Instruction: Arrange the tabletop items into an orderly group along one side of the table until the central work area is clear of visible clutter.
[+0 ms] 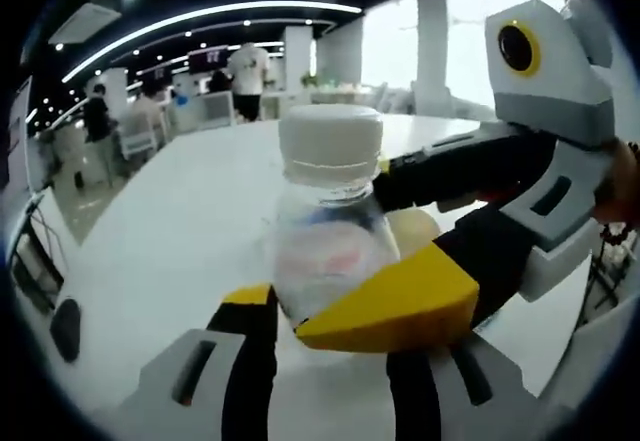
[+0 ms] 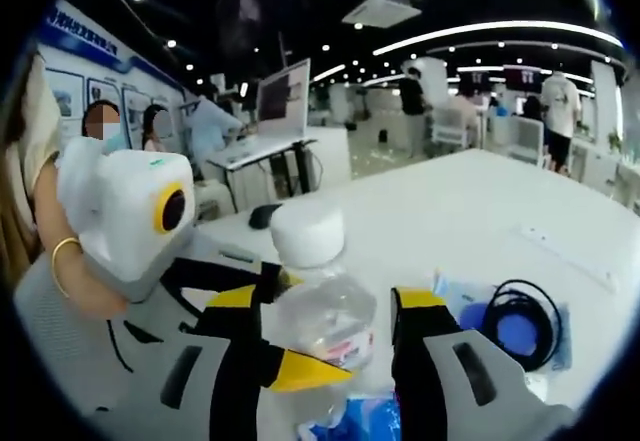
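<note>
Left tool [image 1: 345, 311]: grey body, black jaws, yellow tips.

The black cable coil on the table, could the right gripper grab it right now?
Probably not yet. The right gripper has the clear bottle standing between its jaws, blocking them. The cable coil lies off to one side on the white table.
</note>
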`<state>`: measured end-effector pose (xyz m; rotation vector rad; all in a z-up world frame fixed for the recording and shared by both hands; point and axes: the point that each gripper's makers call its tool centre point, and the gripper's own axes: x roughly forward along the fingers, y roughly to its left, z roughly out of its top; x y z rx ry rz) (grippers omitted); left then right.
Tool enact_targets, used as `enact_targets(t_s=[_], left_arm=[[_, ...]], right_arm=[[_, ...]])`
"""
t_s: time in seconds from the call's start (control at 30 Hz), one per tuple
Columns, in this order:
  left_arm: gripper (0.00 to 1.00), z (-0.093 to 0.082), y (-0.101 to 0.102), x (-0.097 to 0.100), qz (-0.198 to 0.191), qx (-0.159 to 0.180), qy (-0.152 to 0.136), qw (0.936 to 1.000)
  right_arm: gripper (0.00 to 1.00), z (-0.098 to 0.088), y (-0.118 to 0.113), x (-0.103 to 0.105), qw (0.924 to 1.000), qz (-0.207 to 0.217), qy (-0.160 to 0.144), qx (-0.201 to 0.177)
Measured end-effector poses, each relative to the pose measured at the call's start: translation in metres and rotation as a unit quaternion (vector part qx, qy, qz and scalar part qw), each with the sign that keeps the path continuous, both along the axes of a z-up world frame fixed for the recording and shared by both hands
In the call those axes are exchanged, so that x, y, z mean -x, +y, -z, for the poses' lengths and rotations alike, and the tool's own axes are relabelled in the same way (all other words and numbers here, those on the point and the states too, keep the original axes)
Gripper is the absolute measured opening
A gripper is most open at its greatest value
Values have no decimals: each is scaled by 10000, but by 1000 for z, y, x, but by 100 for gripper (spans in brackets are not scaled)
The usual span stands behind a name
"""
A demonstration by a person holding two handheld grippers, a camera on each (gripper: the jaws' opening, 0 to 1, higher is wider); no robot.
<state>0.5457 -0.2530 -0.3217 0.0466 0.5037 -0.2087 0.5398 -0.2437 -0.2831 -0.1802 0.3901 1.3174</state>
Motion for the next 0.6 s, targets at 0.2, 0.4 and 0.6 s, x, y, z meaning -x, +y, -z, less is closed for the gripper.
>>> enact_targets(t_s=[0.2, 0.4, 0.6], left_arm=[[38, 2, 0, -1, 1, 24, 13, 10000], [37, 2, -1, -2, 19, -3, 108, 9999], [37, 0, 2, -3, 50, -37, 238, 9997]], right_arm=[[40, 5, 1, -1, 10000, -42, 66, 24], [39, 4, -1, -2, 9999, -92, 80, -18], [39, 0, 2, -3, 9998, -97, 124, -93]])
